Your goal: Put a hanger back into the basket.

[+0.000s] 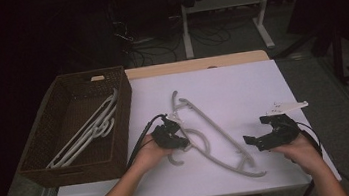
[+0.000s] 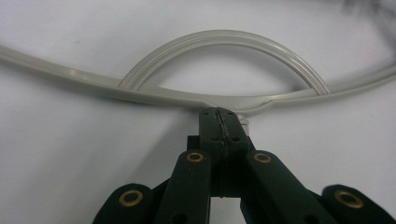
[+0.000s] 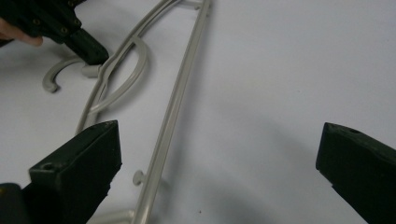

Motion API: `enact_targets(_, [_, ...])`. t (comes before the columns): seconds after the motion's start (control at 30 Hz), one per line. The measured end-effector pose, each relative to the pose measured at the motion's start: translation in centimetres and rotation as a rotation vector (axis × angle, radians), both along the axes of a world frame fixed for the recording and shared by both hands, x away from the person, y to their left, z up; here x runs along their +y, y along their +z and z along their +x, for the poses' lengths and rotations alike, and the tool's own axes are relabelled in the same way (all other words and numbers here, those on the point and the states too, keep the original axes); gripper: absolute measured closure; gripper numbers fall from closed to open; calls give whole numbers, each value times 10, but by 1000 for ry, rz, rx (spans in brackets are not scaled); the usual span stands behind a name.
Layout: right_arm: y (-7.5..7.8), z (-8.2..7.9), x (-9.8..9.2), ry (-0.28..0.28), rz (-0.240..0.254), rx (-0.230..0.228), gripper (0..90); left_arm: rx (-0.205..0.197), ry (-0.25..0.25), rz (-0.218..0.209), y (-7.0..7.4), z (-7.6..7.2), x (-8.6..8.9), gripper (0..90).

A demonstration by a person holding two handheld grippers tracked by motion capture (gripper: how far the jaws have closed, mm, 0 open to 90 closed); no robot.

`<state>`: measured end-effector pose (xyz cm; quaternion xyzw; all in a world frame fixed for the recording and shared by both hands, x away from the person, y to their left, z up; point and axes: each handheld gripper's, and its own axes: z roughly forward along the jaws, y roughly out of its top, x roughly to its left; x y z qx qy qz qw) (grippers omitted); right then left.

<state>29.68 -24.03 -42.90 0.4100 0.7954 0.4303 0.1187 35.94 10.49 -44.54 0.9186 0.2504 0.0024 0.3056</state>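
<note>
A pale grey plastic clothes hanger (image 1: 216,138) lay flat on the white table top (image 1: 241,84), running from the middle of the high view down toward the lower right, its hook curling at the lower centre. The left gripper (image 1: 184,142), at centre left of that view, had its black jaws pressed tightly together at the neck of the hanger, where the hook stem meets the curved bar. In the left gripper view the closed tips (image 2: 219,119) sat right against that junction, under the arched loop of the hanger (image 2: 219,39); whether any plastic was actually pinched between them could not be told. The right gripper (image 1: 256,131), at the lower right of the high view, stood released with its jaws wide apart, near the hanger's long arm but clear of it. A dark brown woven basket (image 1: 65,167) at the left of the frame held several white plastic hangers (image 1: 88,133).
</note>
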Motion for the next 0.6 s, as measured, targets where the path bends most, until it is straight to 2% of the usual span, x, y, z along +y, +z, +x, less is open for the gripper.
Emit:
enact_targets(0.07, [1,0,1,-4,-2,1,0,-12,7,-6,0,-1,3,888])
enact_targets(0.17, [3,0,5,-3,-13,-2,0,-30,34,-25,5,-2,13,781])
enact_targets(0.23, [5,1,10,0,-28,-1,16,-47,56,-41,9,-3,21,676])
enact_targets(0.37, [7,6,25,-6,-65,11,83,-50,115,-116,12,-8,41,478])
enact_targets(0.43, [7,11,36,-14,-78,27,134,-36,117,-129,10,-10,45,384])
enact_targets(0.6, [4,26,62,-20,-104,75,224,-31,100,-134,6,-12,44,280])
